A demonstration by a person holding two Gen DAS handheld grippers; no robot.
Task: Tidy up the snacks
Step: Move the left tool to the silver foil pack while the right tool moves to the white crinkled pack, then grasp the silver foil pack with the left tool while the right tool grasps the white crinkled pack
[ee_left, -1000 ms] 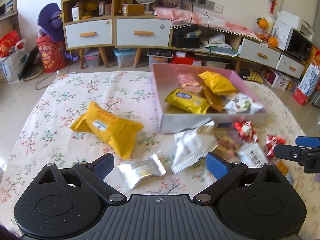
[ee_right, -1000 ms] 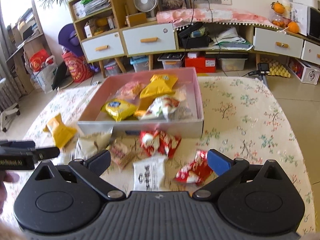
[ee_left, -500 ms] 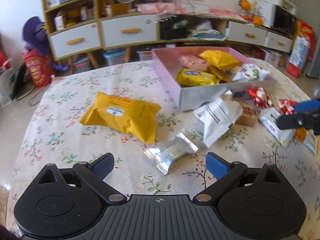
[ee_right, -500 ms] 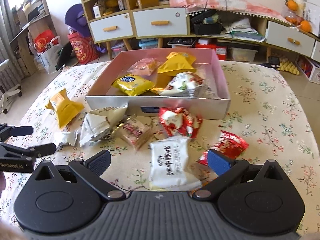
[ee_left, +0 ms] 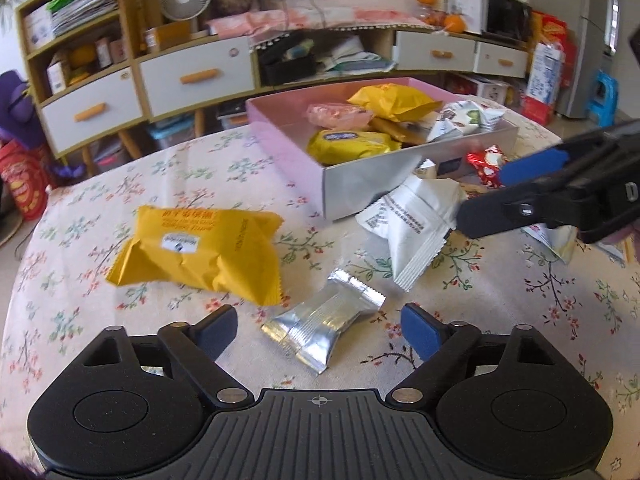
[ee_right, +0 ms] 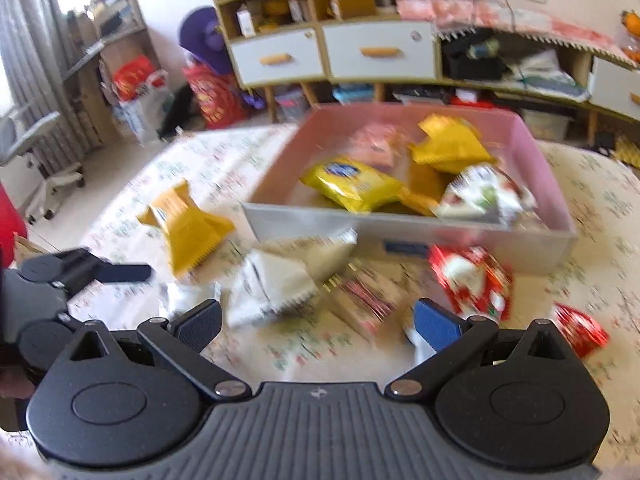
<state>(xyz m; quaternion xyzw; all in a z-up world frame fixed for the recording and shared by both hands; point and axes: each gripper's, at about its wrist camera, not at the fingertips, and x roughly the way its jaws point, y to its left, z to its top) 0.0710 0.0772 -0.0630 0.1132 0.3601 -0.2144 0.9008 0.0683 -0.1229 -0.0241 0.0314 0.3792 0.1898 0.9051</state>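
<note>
Since a second ago, both grippers are being brought lower and closer to the loose snacks, and the right gripper (ee_left: 492,196) is now being seen far larger at the right side of the left view. The left gripper (ee_left: 320,326) is being held with its jaws wide apart and nothing between them, the silver packet (ee_left: 324,330) lying on the table (ee_left: 80,308) just ahead, in the gap. The right gripper, in its own blurred view, is likewise being held fully open and empty over the white packet (ee_right: 272,290) and a pink-striped packet (ee_right: 364,300). A large yellow packet (ee_left: 196,252) is lying toward the left edge of the table, and red packets (ee_right: 474,280) are lying by the near wall of the pink box (ee_left: 280,148), which is already being filled with several snacks. The step in hand is judged to be the approach for a pickup, with much of the sorting not yet done. Next, the left jaws are probably to be lowered around the silver packet and closed gently, since the foil is likely to slip or crumple, before it is being carried over the box wall.
</note>
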